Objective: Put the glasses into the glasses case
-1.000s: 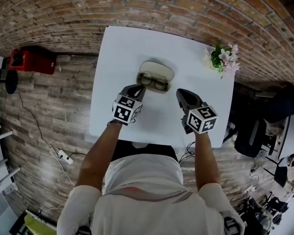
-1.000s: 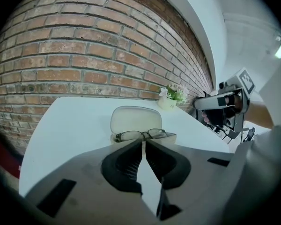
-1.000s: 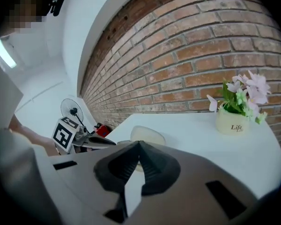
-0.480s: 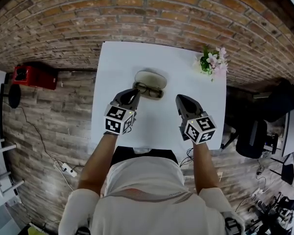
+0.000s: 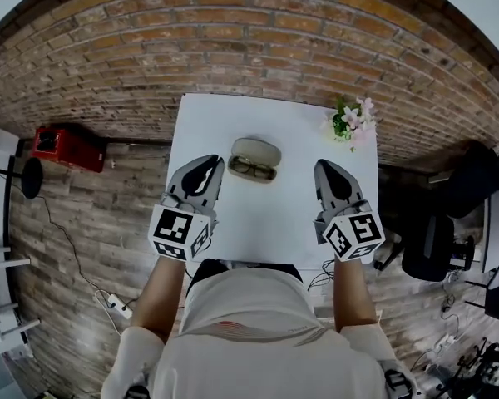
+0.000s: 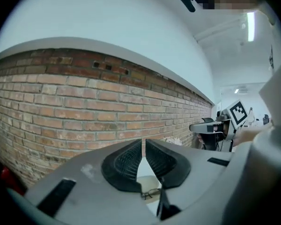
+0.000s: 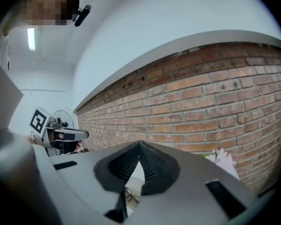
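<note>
A white worktop (image 5: pixel 274 214) is seen from above, set against a brick wall (image 5: pixel 233 48), with a wooden floor (image 5: pixel 91 198) on either side. Near the middle of the worktop an open glasses case (image 5: pixel 258 150) is placed, its pale lid folded back toward the wall. The glasses (image 5: pixel 252 169) are laid in the case's near half, with the lenses facing up. A small bunch of pink and white flowers (image 5: pixel 349 121) is set at the worktop's far right corner, well apart from the case. The left gripper (image 5: pixel 214 164) is held to the left of the case and the right gripper (image 5: pixel 323 168) to its right; neither is in contact with the case or the glasses. In the left gripper view the jaws are drawn all but together, only a thin slit being left between the tips, and nothing is grasped. In the right gripper view the jaws are clenched tip to tip on nothing. In both views the case and glasses are glimpsed below, through the gap under the pads. A red box (image 5: pixel 62 148) is seen on the floor at the left.
</note>
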The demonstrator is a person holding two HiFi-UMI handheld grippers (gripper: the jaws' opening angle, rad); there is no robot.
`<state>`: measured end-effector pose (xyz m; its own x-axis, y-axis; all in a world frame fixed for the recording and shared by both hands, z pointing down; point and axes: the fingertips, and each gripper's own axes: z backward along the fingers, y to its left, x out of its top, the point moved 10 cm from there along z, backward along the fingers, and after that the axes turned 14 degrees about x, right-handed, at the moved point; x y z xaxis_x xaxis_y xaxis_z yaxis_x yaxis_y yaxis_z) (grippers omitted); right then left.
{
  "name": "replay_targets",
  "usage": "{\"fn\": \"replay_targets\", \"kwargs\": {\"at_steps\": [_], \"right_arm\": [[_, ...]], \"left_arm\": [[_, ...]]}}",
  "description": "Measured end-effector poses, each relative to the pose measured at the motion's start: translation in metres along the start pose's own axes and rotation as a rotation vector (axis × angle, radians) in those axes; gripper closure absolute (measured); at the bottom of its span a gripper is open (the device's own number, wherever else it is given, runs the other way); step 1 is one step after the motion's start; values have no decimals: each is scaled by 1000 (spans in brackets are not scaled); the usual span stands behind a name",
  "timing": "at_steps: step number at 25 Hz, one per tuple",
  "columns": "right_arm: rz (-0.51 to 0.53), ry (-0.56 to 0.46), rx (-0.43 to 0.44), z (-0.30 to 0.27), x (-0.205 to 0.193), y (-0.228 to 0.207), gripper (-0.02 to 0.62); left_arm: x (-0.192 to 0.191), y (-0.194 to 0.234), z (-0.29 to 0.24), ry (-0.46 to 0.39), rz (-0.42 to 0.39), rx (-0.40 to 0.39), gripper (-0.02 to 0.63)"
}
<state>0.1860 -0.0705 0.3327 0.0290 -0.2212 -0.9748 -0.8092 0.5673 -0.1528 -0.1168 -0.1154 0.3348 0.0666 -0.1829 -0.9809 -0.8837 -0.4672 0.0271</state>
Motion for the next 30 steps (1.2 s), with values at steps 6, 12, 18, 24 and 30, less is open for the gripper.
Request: {"fn": "replay_targets", "kwargs": {"at_steps": [6,12,18,24,30], "right_arm": [[64,-121,-25,27,49,21,545],[125,-151,-36,43,70,29,545],[113,-137,-52,47,65,28,545],[110,-124,-45,46,60,28,545],[115,-102,-19,44,53,28,545]], "left_arm": [[44,1,37,-106,-20,41,572],[52,-1,46,-139,-40,55,571],[47,-3,49,-135,-38,56,571],[48,-8,50,-141,-35,32,571],[46,-14,50,-143,-46,-2,572]]}}
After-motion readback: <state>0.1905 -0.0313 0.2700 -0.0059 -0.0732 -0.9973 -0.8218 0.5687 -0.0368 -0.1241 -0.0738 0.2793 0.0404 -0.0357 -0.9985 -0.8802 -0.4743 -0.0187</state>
